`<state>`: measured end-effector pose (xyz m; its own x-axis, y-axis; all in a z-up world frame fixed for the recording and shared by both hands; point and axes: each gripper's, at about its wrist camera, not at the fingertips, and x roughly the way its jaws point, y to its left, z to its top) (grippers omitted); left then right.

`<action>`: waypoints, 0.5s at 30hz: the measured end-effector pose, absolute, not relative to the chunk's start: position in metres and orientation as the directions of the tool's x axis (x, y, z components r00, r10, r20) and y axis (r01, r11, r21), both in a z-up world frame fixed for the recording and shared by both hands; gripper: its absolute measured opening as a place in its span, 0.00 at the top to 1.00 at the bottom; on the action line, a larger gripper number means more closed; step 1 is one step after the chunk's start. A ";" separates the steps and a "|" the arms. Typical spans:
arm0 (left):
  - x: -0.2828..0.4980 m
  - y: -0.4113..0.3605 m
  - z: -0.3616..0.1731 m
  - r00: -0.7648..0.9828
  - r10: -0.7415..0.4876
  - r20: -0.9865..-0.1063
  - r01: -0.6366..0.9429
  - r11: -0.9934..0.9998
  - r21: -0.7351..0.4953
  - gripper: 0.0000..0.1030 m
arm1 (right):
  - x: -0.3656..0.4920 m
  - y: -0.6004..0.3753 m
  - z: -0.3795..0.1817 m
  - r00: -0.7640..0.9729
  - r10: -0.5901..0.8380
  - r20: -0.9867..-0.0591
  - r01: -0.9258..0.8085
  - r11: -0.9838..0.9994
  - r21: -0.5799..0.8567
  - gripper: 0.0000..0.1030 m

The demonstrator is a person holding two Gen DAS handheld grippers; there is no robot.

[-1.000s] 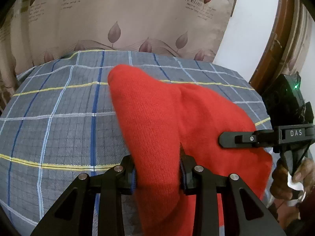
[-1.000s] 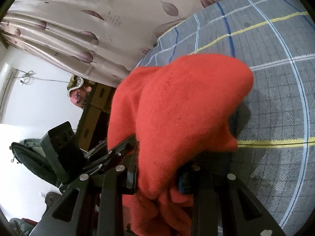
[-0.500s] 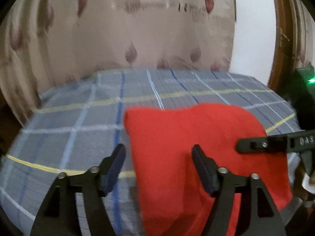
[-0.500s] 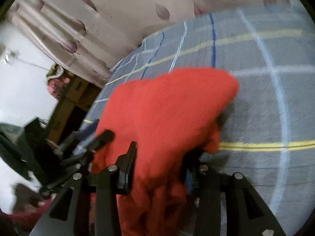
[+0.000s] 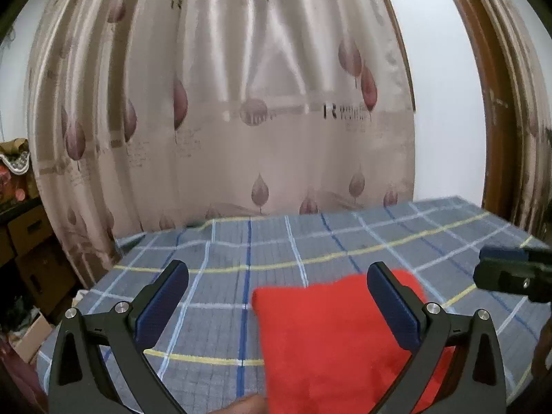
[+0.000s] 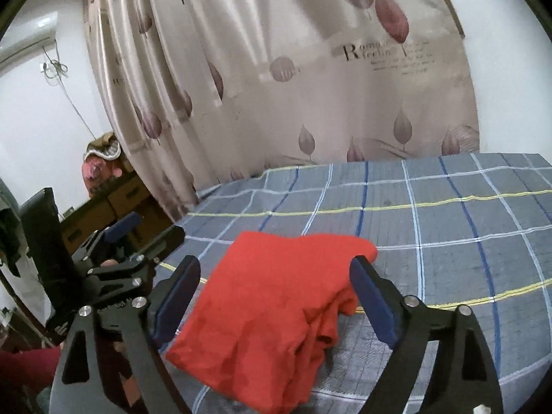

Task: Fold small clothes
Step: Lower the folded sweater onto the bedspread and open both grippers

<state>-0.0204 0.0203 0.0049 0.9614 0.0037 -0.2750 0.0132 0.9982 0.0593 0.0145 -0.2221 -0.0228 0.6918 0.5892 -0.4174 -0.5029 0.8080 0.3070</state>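
Observation:
A red knitted garment (image 5: 331,341) lies folded on the blue-grey plaid cloth (image 5: 220,276) near the front edge; it also shows in the right wrist view (image 6: 276,307), with layered folds on its right side. My left gripper (image 5: 277,305) is open and empty, drawn back above the garment's left part. My right gripper (image 6: 274,295) is open and empty, its fingers on either side of the garment and apart from it. The left gripper shows at the left of the right wrist view (image 6: 138,241); the right gripper's finger shows at the right edge of the left wrist view (image 5: 510,272).
A leaf-patterned curtain (image 5: 241,120) hangs behind the plaid surface. Cardboard boxes (image 5: 24,241) stand at the left. A brown wooden door frame (image 5: 496,103) is at the right. A white wall (image 6: 34,120) is at the left in the right wrist view.
Both grippers opened and let go of the red garment, then drew back and tilted up. The garment now lies folded on the cloth.

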 end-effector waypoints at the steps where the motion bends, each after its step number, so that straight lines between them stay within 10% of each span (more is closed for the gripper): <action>1: -0.022 0.022 0.009 0.963 -0.008 -0.271 0.021 0.999 0.046 0.00 | 0.013 -0.223 -0.022 0.691 0.590 -0.418 -0.502 0.808 0.309 0.13; 15: -0.026 0.026 0.015 0.952 -0.017 -0.306 0.004 0.999 -0.043 0.00 | -0.007 -0.218 -0.019 0.737 0.531 -0.418 -0.467 0.847 0.252 0.06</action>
